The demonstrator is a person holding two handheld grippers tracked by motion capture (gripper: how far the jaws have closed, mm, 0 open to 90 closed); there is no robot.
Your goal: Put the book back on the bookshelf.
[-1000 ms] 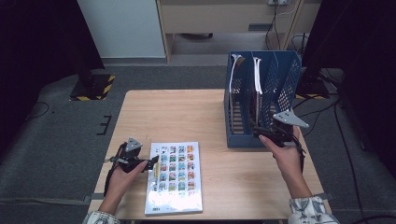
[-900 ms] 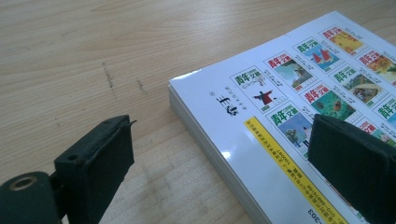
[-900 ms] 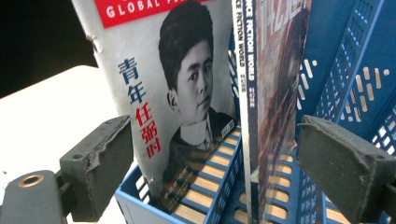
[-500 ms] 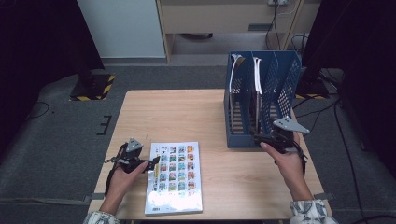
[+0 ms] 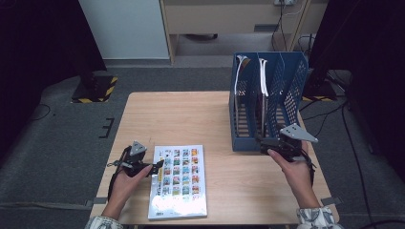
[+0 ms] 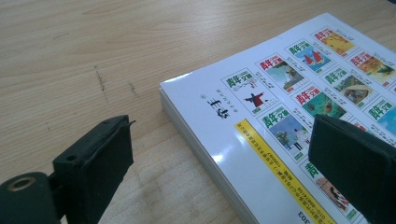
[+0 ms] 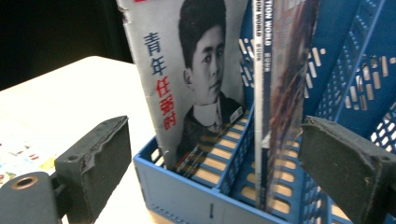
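Note:
A magazine (image 5: 178,181) with a grid of small colour covers lies flat on the wooden table (image 5: 191,119). My left gripper (image 5: 157,168) is at its left edge, open, with the magazine's corner (image 6: 289,107) between and just beyond the jaws of the left gripper (image 6: 224,163). A blue file rack (image 5: 267,100) stands at the right with magazines upright in its slots. My right gripper (image 5: 261,143) is open at the rack's near end. From the right gripper (image 7: 215,158) I see a portrait-cover magazine (image 7: 187,79) and a thinner one (image 7: 275,93) standing in the rack (image 7: 187,186).
Bare wood stretches between the flat magazine and the rack, and behind the magazine to the far table edge. The rack's rightmost slot (image 5: 291,90) holds nothing visible. Beyond the table are grey floor, a cabinet (image 5: 129,28) and cables.
My right gripper has drawn back slightly toward the person, away from the rack's near end. The left gripper and the flat magazine have not moved.

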